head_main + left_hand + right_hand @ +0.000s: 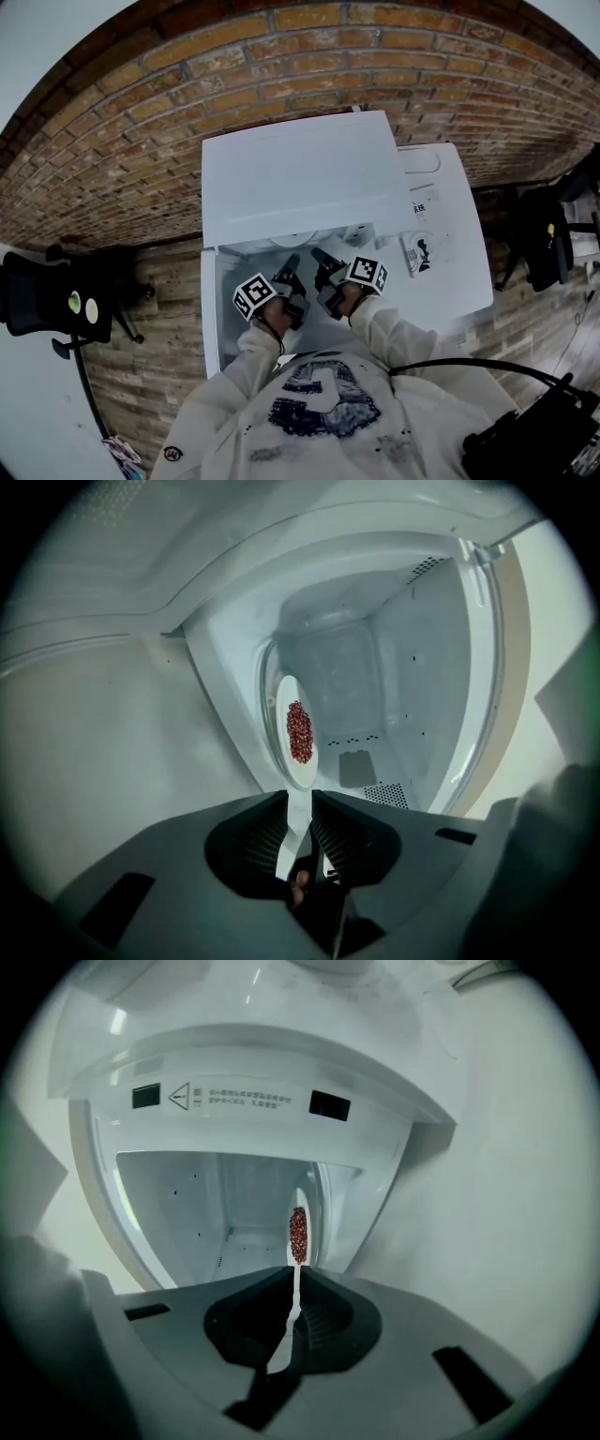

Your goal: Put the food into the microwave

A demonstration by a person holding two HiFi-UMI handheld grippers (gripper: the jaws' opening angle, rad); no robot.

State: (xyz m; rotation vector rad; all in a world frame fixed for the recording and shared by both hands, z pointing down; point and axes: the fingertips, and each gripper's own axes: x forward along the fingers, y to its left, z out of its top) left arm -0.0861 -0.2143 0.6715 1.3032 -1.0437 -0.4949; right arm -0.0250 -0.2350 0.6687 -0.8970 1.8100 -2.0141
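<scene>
Left gripper (298,803) and right gripper (295,1279) clamped the plate (295,688); food (299,731) not yet set in microwave (375,686) at 12 o'clock.

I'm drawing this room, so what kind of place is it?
Probably an office or workroom corner rather than a home kitchen: a white microwave sits by a brick wall, and a black office chair stands nearby.

Soft even light, fisheye bending (dark vignetted corners), mild foreground blur
</scene>
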